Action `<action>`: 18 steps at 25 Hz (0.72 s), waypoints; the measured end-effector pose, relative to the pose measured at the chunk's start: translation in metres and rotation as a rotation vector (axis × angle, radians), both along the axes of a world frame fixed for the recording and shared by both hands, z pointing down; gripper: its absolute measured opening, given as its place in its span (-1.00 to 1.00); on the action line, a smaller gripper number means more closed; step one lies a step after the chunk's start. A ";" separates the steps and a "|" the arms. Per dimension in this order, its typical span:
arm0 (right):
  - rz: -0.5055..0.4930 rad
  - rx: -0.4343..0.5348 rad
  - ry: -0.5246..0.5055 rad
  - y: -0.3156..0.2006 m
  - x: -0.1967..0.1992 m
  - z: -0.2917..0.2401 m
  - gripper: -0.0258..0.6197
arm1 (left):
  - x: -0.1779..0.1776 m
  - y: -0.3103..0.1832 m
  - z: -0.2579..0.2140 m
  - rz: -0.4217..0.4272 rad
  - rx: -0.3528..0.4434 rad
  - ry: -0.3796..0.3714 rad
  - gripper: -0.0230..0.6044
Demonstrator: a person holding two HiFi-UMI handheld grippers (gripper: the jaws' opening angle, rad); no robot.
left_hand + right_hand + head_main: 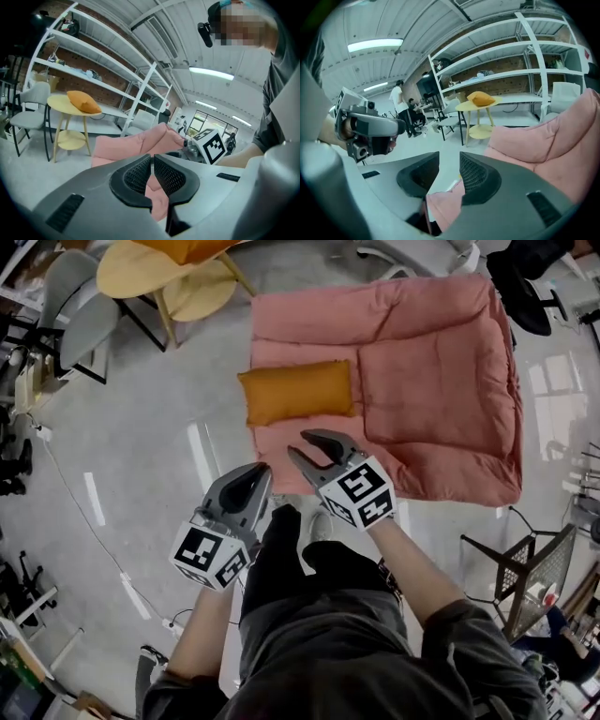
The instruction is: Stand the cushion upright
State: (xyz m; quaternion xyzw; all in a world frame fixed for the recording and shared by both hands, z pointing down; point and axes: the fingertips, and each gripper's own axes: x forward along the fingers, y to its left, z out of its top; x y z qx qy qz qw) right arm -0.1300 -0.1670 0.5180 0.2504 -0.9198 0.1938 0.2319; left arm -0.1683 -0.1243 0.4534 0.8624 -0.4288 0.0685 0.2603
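Observation:
An orange cushion (297,391) lies flat on the left edge of a pink padded floor lounger (441,381) in the head view. My right gripper (296,443) hangs just in front of the cushion's near edge, apart from it, its jaws open with nothing between them. The right gripper view shows the same open gap (449,161) with the pink lounger (553,140) beyond. My left gripper (255,476) is lower left of the right one, over bare floor. Its jaws (153,161) stand almost together, empty, pointing at the pink lounger (136,145).
A round yellow table (164,268) with another orange cushion (83,101) on it stands at the back left, with grey chairs (80,306) beside it. A wire chair (525,568) is at the right. A cable (103,540) runs over the grey floor. White shelving (108,61) lines the wall.

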 end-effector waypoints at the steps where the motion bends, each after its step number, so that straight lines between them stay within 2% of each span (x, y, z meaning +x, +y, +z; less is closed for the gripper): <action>1: -0.013 0.000 0.023 -0.008 -0.009 0.014 -0.57 | -0.006 -0.007 0.009 0.001 -0.011 0.001 -0.89; 7: -0.163 0.055 0.206 -0.042 -0.060 0.105 -0.45 | -0.039 -0.043 0.057 -0.009 -0.060 0.025 -0.89; 12: -0.346 0.174 0.412 -0.052 -0.092 0.187 -0.37 | -0.060 -0.059 0.098 -0.039 -0.093 0.054 -0.89; 18: -0.523 0.324 0.579 -0.055 -0.123 0.272 -0.30 | -0.083 -0.069 0.156 -0.077 -0.129 0.071 -0.89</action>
